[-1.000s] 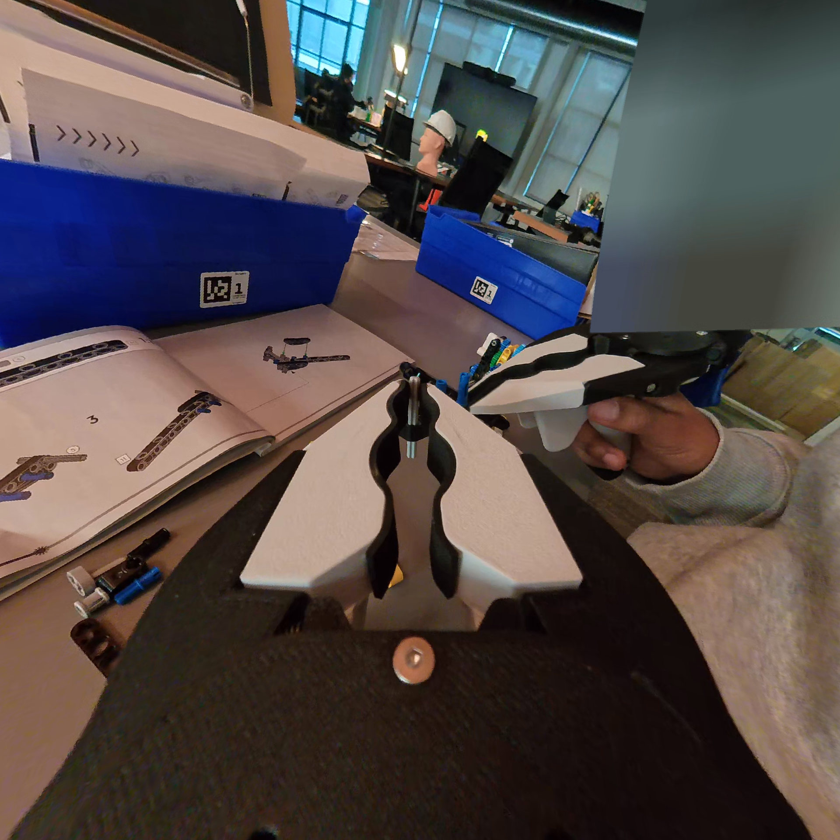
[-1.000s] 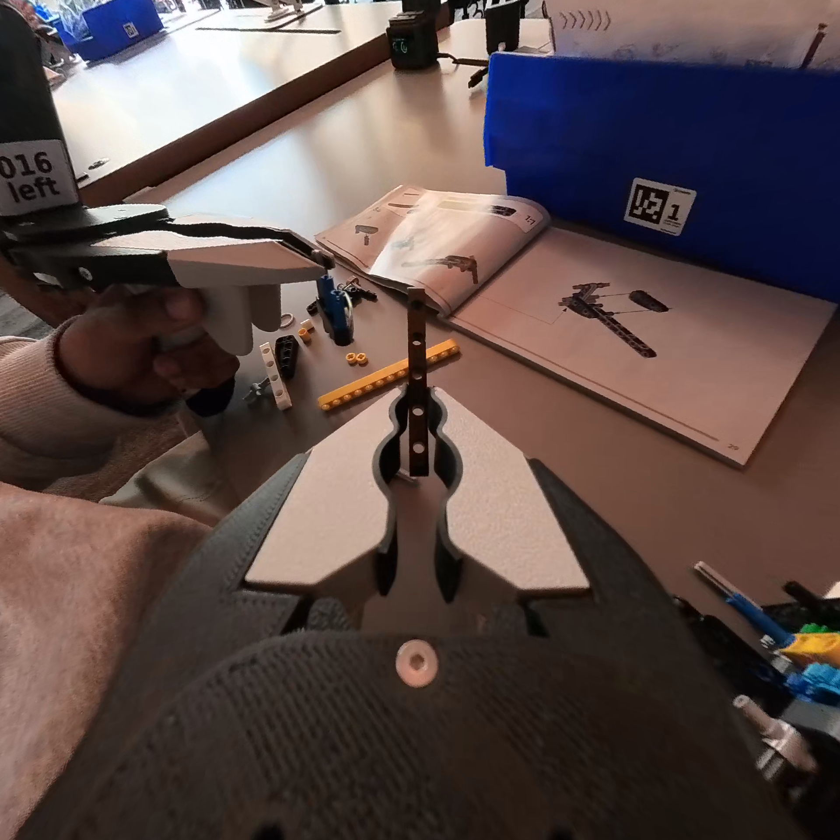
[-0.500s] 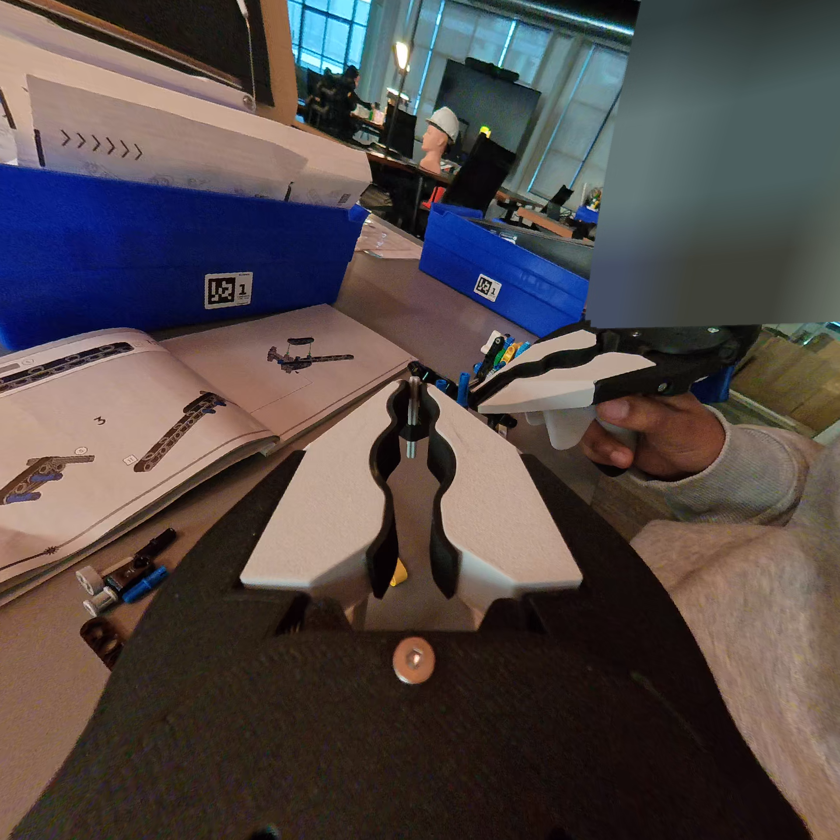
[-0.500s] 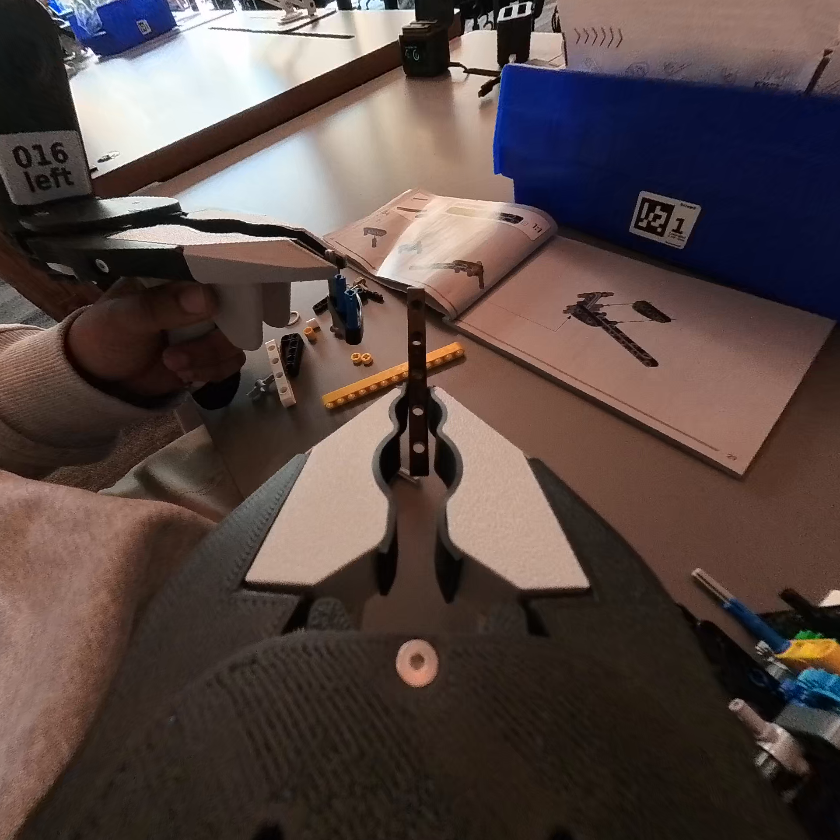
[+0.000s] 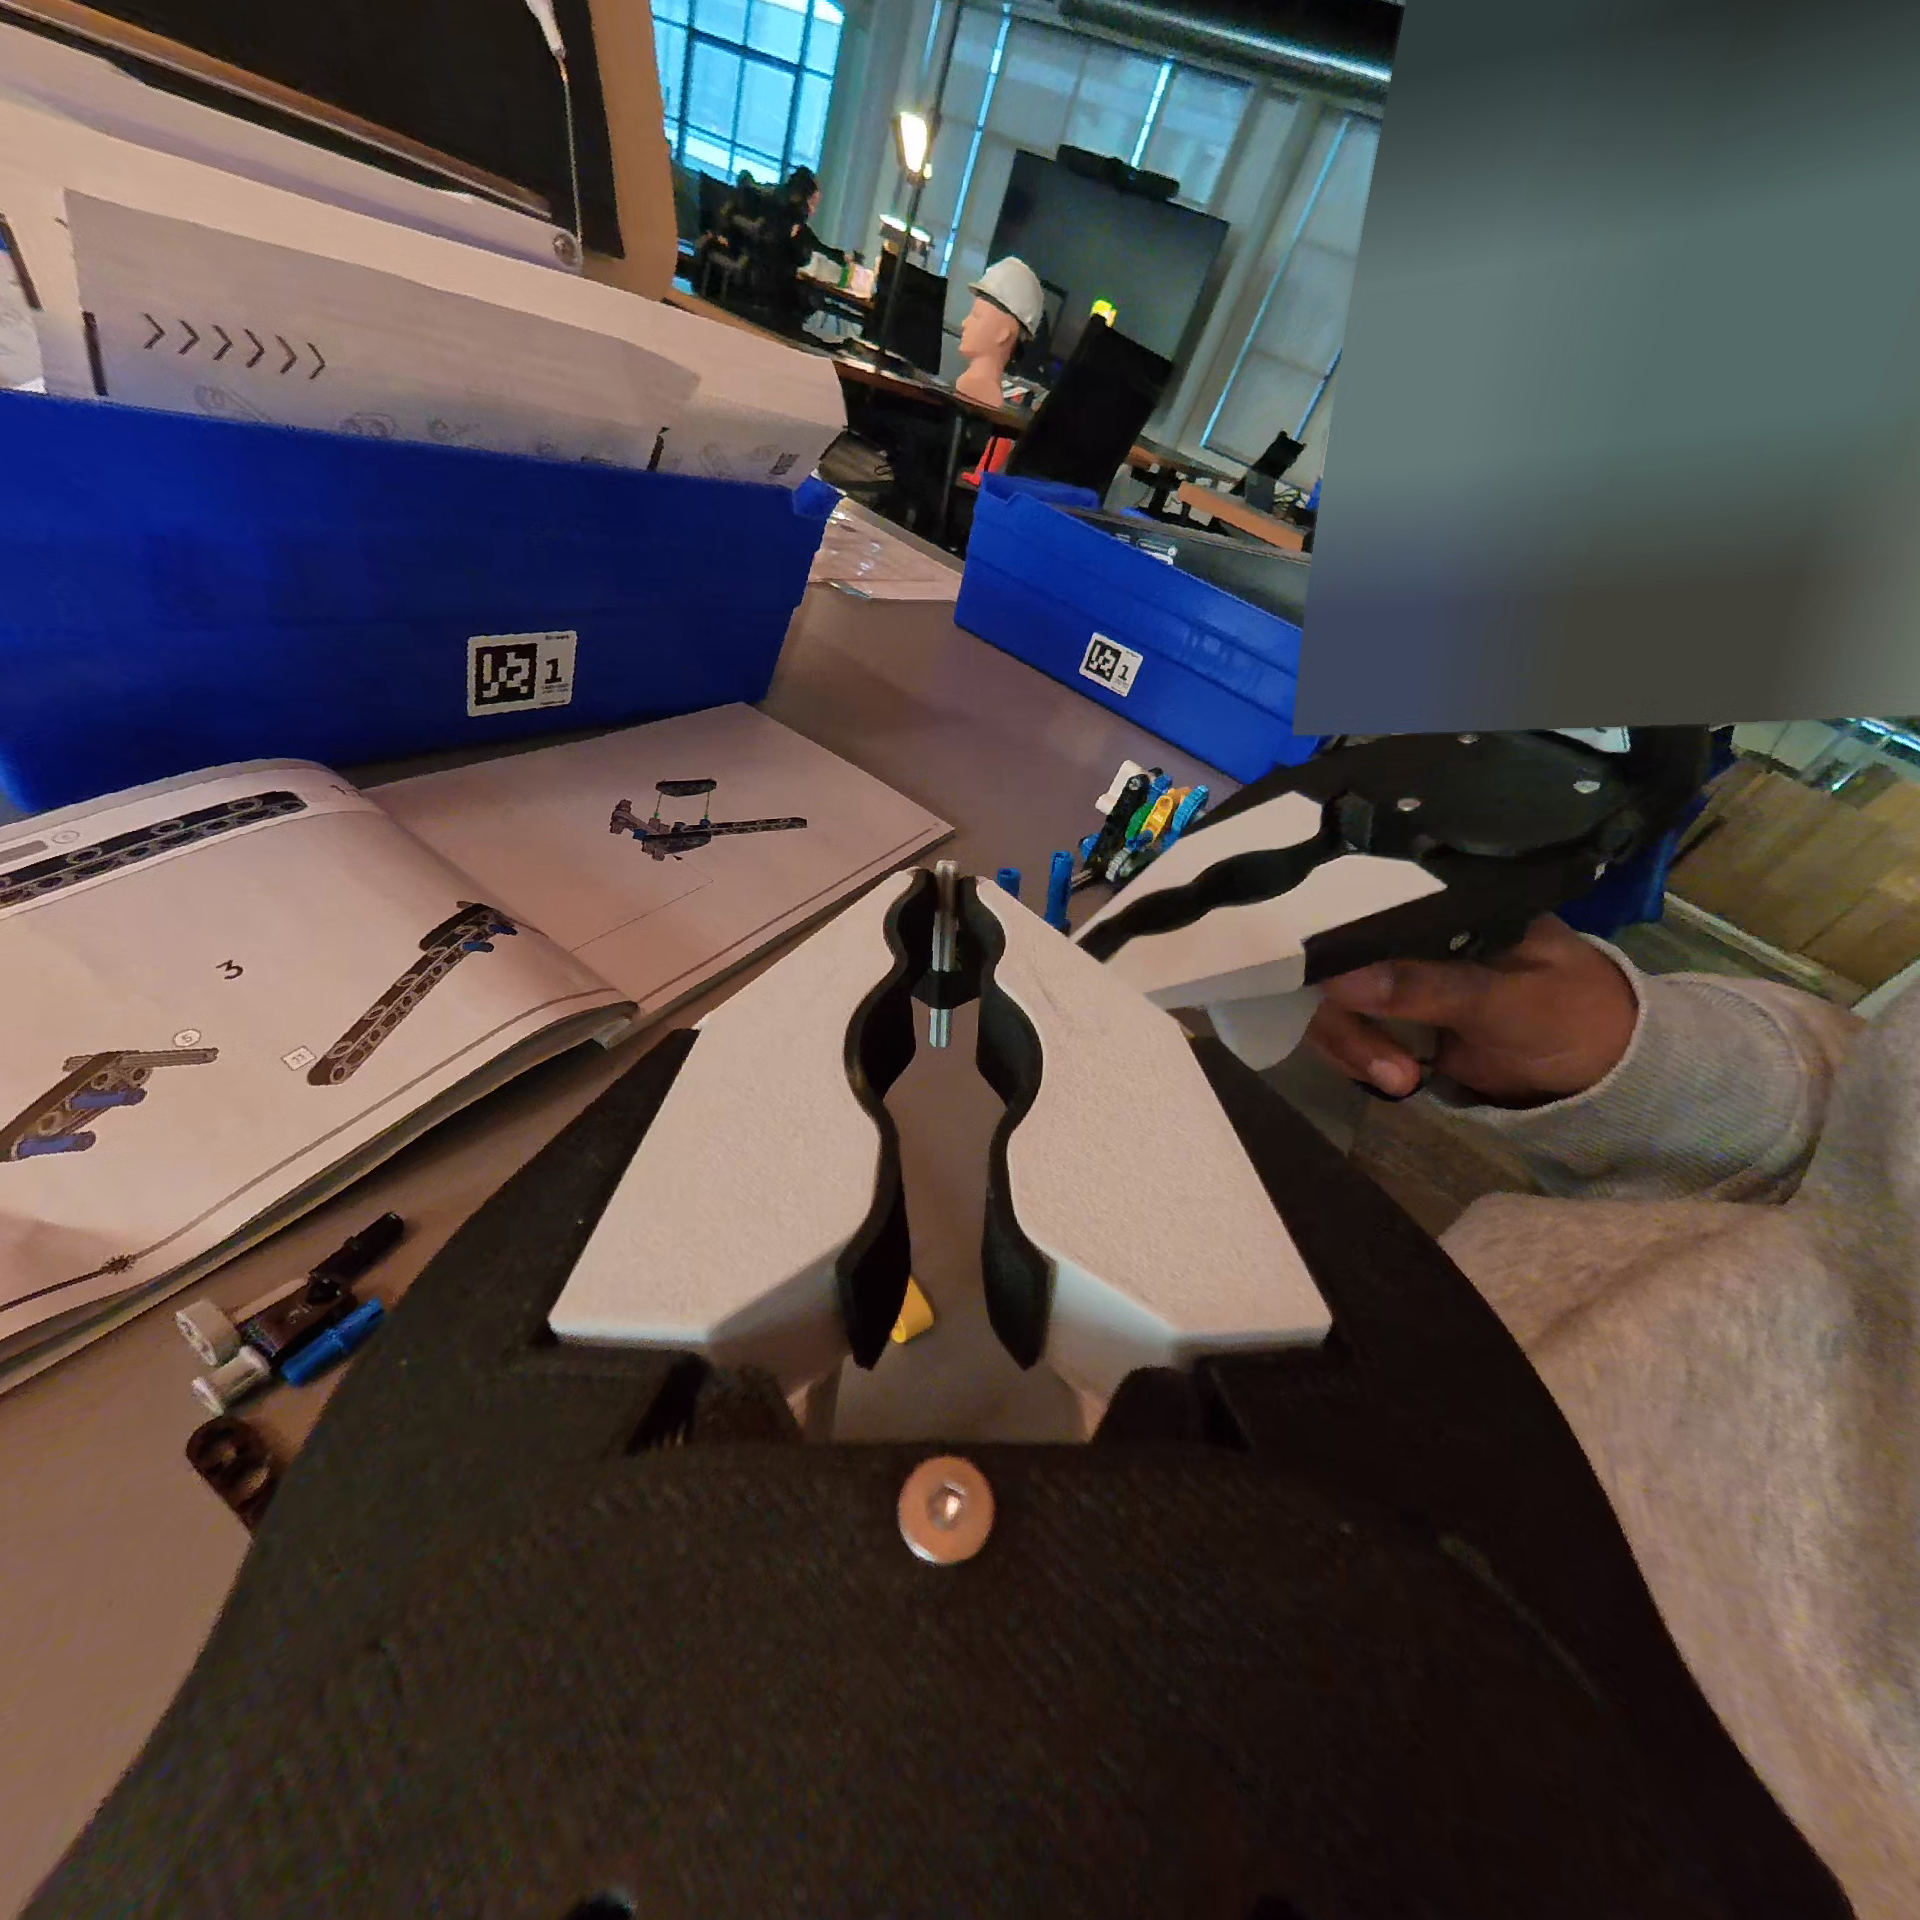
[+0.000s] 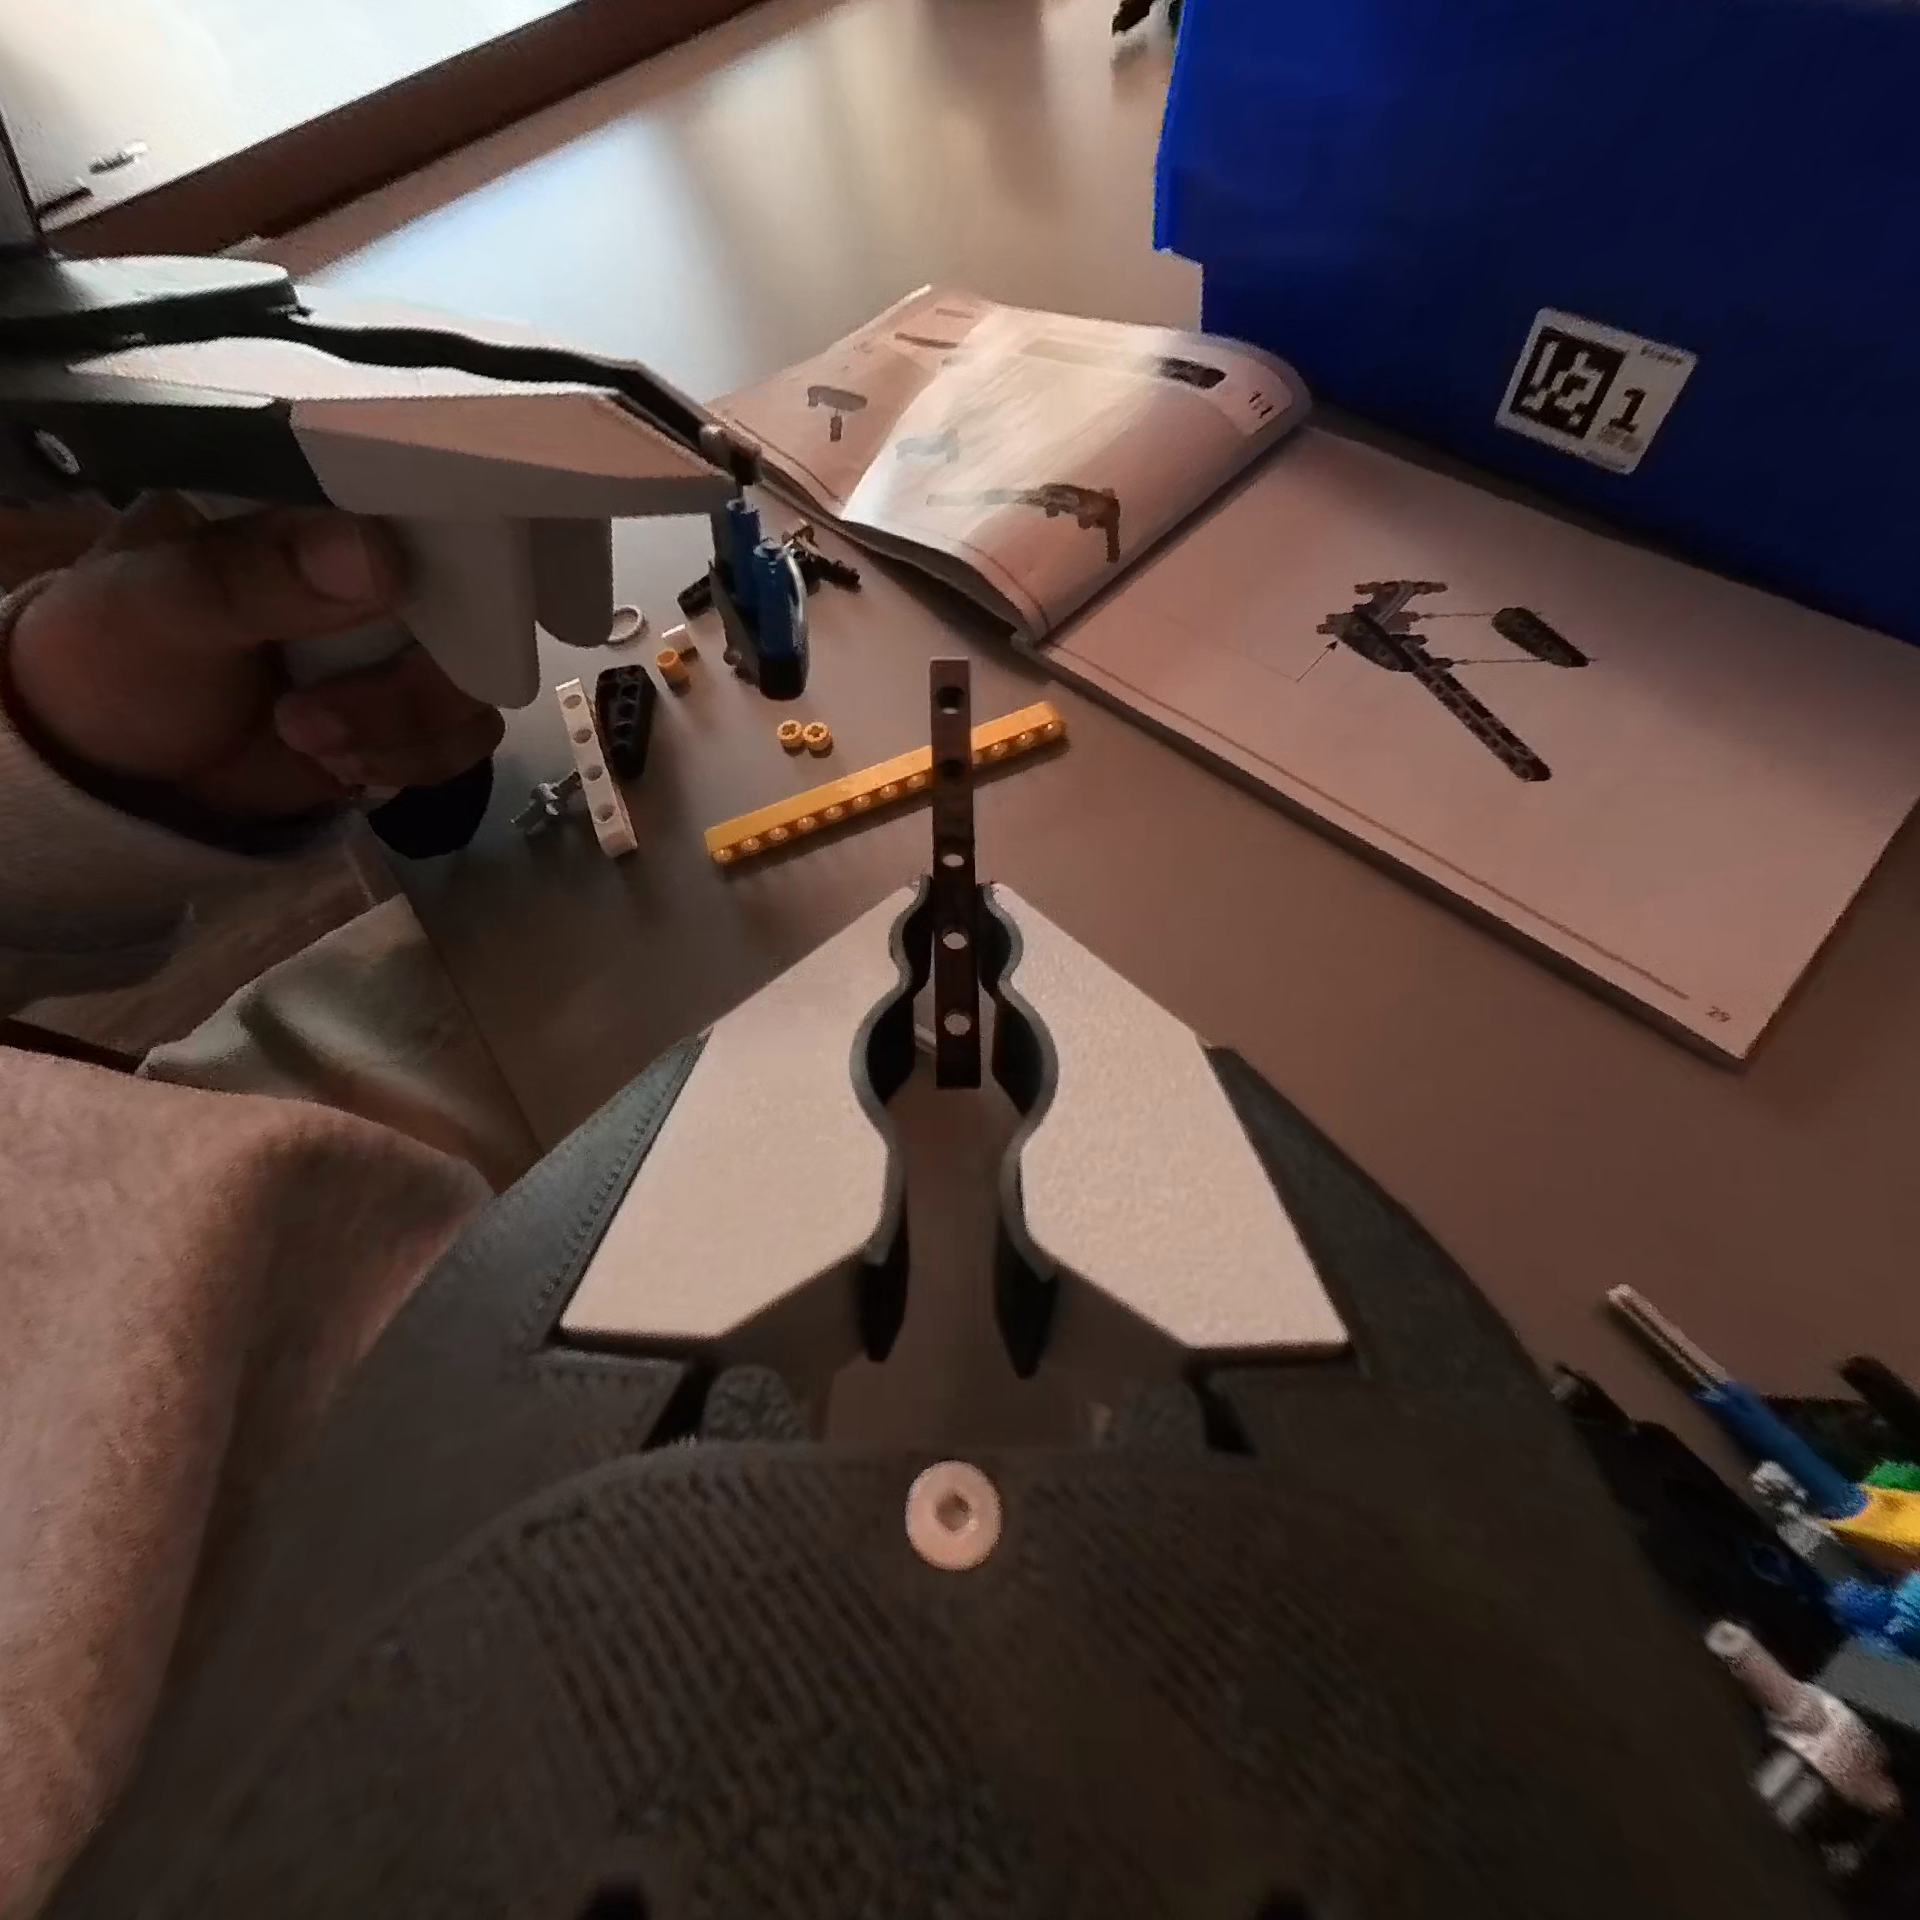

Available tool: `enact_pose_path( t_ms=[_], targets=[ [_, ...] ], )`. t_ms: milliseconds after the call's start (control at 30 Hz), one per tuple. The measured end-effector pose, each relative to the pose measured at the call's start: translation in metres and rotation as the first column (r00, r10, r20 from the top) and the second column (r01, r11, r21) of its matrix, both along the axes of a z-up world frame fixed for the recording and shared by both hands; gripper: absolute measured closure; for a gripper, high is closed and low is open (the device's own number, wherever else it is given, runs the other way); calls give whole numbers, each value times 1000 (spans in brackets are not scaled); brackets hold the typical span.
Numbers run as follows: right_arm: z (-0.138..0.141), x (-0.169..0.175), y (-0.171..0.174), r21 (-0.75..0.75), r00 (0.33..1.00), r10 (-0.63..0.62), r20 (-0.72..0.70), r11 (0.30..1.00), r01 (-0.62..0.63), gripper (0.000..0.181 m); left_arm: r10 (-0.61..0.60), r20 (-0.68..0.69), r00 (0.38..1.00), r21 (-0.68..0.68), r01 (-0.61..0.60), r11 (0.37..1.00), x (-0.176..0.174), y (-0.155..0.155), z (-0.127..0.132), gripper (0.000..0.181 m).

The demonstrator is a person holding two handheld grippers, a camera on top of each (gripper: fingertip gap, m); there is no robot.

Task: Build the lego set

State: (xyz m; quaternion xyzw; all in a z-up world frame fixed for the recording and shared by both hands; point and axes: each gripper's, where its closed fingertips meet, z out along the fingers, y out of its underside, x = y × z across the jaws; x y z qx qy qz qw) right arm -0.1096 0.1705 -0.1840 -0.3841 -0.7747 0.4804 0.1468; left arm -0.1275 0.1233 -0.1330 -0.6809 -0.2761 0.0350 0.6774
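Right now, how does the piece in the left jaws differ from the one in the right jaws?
The grey pin is short, thin and metallic-looking; the dark beam is long, flat and pierced with holes. The pin barely clears the left gripper; the beam stands well beyond the right gripper. Both are clamped, held above the table.

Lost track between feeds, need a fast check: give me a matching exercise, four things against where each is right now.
1. Dark brown holed lego beam
2. Small grey metal-look pin
3. Long yellow holed lego beam
4. Open paper instruction booklet

A. Flat on the table beside the white beam
B. Clamped in the left tool
C. Lying before the blue plastic bin
D. Clamped upright in the right tool

Pairs: 1-D, 2-B, 3-A, 4-C
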Motion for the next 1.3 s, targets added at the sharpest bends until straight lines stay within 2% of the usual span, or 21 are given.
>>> enact_pose_path(
  t_ms=[400,1300],
  targets=[
    [-38,-9,3,238,997,-31,73,971,13,174,-29,-13,999,7,29,1000,3,3,0,180],
    [-40,-11,5,227,997,-56,62,973,40,174,-42,9,999,24,42,999,4,3,0,180]
  ],
)
